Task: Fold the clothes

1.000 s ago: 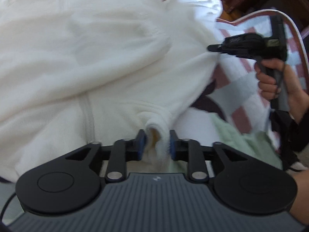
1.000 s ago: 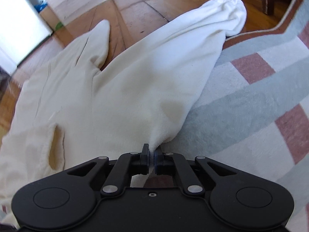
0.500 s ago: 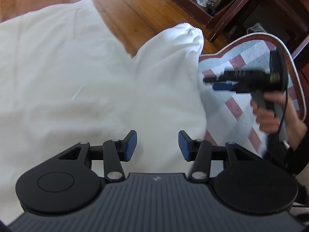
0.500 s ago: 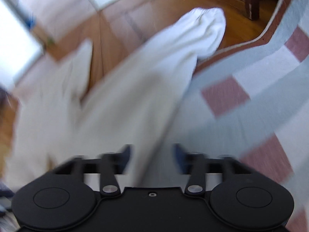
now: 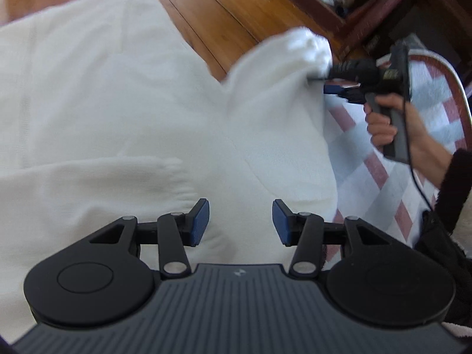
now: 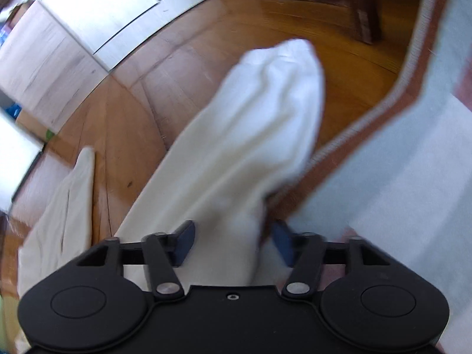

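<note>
- In my left wrist view the white garment (image 5: 118, 103) fills the left and centre of the frame, spread flat over the wooden floor (image 5: 230, 6) at the top.
- My left hand-held gripper (image 5: 240, 224) sits at the bottom centre with its blue pads wide apart, holding nothing; the cloth lies under the gap.
- Right of centre, one sleeve (image 5: 283, 67) runs up toward the upper right, its cuff bunched at the tip.
- At the right edge, my right hand-held gripper (image 5: 320, 84) is against that sleeve's edge near the cuff, over the checked rug (image 5: 377, 177).
- In the right wrist view the sleeve (image 6: 250, 124) rises from bottom centre to the upper middle, lying between the spread fingers of the right hand-held gripper (image 6: 233, 242); the picture is blurred.
- The rug (image 6: 398, 177) takes the right side.
</note>
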